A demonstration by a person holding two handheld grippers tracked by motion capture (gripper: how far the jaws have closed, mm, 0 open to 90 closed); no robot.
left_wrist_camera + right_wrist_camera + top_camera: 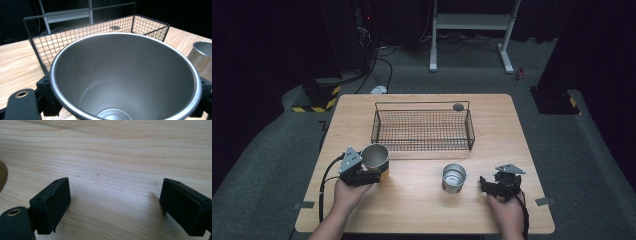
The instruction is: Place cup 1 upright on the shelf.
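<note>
My left gripper point(376, 171) is shut on a steel cup point(375, 156) at the table's front left, just before the basket's left corner. In the left gripper view the cup's open mouth point(120, 75) sits upright between the black jaws of that gripper point(125, 102). A second steel cup point(454, 177) stands free on the table to the right point(203, 58). Right of it, my right gripper point(488, 185) is open low over bare wood, with nothing between its pads point(115, 205).
A black wire basket point(422, 104) sits at the middle back of the wooden table point(422, 205), with a small dark round object point(458, 106) at its far right corner. The basket's wall point(75, 37) rises close behind the held cup. A white frame stands beyond the table.
</note>
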